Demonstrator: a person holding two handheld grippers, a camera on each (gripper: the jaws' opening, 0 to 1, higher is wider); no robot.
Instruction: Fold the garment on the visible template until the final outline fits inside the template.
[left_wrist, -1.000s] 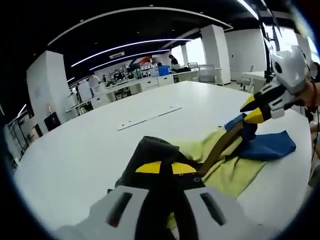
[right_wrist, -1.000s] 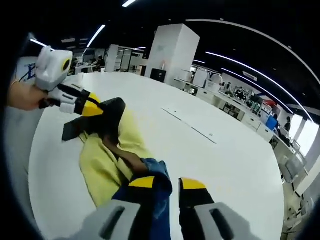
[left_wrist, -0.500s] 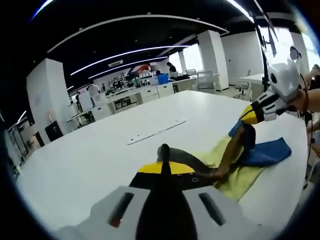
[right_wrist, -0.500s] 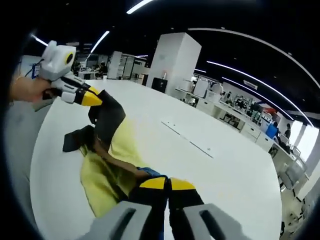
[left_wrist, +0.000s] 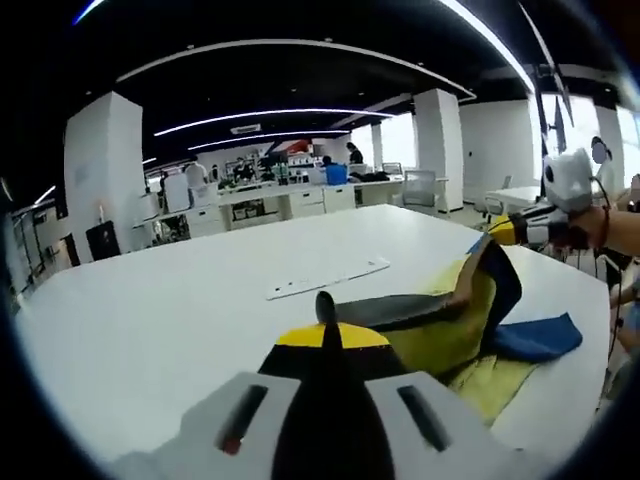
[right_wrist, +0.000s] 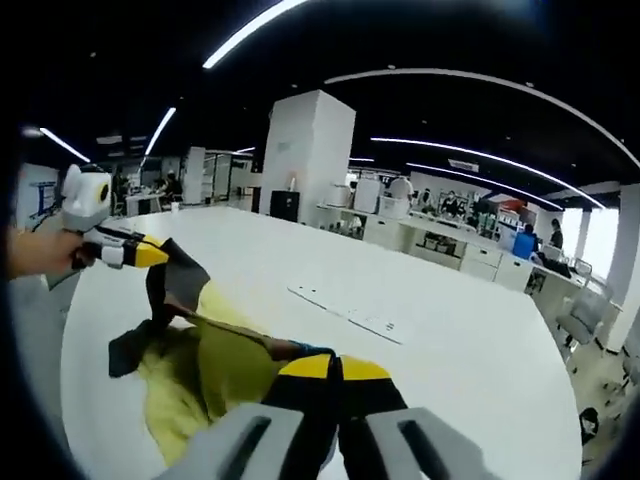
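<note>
The garment (left_wrist: 440, 335) is yellow with black and blue parts; it hangs stretched between both grippers above the white table (left_wrist: 150, 330). My left gripper (left_wrist: 325, 335) is shut on its black edge. My right gripper (left_wrist: 497, 232), held in a hand at the right, grips the other raised end. A blue part (left_wrist: 535, 340) still lies on the table. In the right gripper view, my right gripper (right_wrist: 336, 367) is shut on the garment (right_wrist: 215, 365), and the left gripper (right_wrist: 150, 255) holds up a black corner at the left.
A flat white strip (left_wrist: 330, 280) with small marks lies on the table beyond the garment, also seen as the strip (right_wrist: 345, 310). The table edge (right_wrist: 80, 400) runs close by the garment. Desks, pillars and people stand far behind.
The right gripper's jaws have shut on the garment. Both grippers have risen and lifted the garment, which now hangs stretched between them instead of lying crumpled.
</note>
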